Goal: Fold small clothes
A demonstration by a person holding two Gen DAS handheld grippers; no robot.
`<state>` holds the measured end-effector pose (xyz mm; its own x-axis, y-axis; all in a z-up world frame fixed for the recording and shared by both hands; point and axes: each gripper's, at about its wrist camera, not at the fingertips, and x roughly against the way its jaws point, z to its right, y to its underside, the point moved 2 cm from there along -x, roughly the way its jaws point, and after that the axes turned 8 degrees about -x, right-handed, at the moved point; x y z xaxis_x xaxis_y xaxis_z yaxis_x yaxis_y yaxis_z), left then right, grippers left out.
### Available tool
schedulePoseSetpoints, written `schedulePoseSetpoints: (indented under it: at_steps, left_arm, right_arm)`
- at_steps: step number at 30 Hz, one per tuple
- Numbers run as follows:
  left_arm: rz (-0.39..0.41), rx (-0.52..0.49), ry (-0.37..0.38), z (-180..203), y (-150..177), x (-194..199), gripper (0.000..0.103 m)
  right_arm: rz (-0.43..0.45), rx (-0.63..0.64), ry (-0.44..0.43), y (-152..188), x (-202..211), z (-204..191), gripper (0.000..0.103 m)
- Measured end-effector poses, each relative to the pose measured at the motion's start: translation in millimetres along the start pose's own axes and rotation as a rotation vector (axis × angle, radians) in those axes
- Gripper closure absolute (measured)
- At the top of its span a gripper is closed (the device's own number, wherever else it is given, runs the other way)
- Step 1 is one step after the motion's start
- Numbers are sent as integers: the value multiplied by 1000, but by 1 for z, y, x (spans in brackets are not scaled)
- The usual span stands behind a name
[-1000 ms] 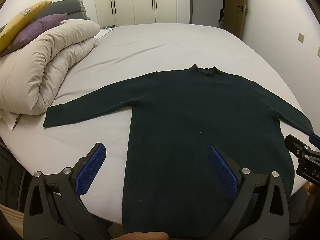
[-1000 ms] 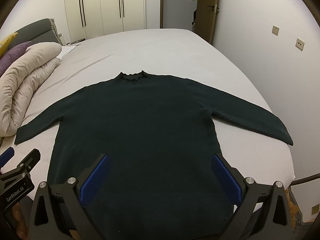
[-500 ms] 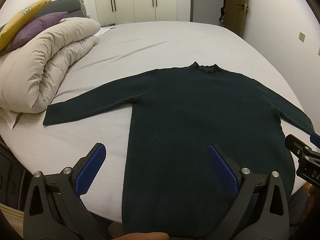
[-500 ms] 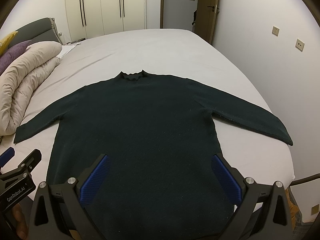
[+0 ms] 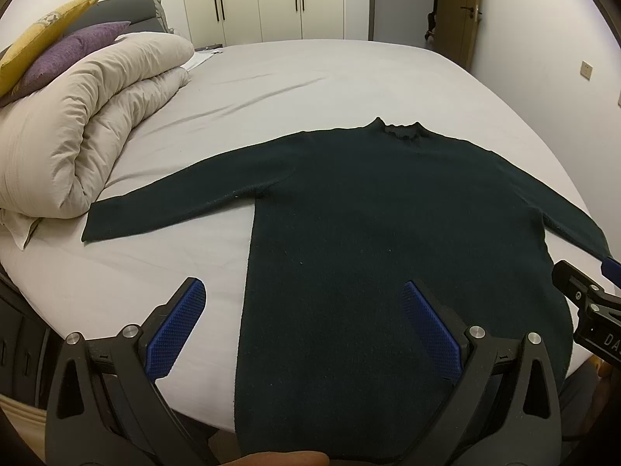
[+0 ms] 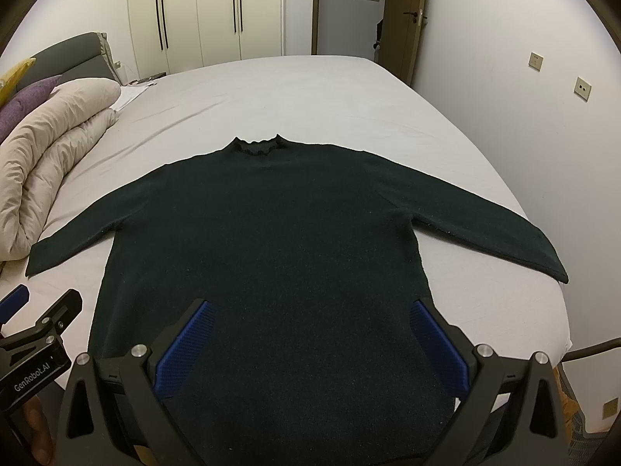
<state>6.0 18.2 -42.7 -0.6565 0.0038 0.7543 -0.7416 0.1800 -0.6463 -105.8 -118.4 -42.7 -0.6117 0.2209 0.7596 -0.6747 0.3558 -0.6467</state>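
Note:
A dark green long-sleeved sweater (image 5: pixel 388 240) lies flat on the bed, collar away from me, both sleeves spread out, hem hanging over the near edge. It also shows in the right wrist view (image 6: pixel 271 240). My left gripper (image 5: pixel 302 310) is open and empty, held above the sweater's lower left part. My right gripper (image 6: pixel 310 326) is open and empty, above the lower right part. The right gripper shows at the right edge of the left wrist view (image 5: pixel 590 310); the left gripper shows at the left edge of the right wrist view (image 6: pixel 35 334).
The bed (image 5: pixel 310 77) has a light grey sheet. A rolled beige duvet (image 5: pixel 77 124) with purple and yellow pillows (image 5: pixel 58 50) lies at the left. Wardrobes (image 6: pixel 217 11) and a doorway stand beyond the bed. A wall (image 6: pixel 524 77) runs close along the right.
Both grippers have stayed open and almost still. The views have shifted very slightly; the sweater has not moved.

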Motion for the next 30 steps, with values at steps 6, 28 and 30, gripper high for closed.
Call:
schedulePoseSetpoints:
  at_steps: [6, 28, 30]
  left_arm:
    - [-1, 0, 0, 0, 1, 1, 0]
    - [-6, 2, -1, 2, 1, 0, 0]
    - [-6, 2, -1, 1, 2, 0, 0]
  right_arm:
    - [0, 1, 1, 0, 0, 0, 0]
    - [-1, 13, 7, 1, -2, -1, 0]
    - [-1, 13, 8, 1, -2, -2, 0]
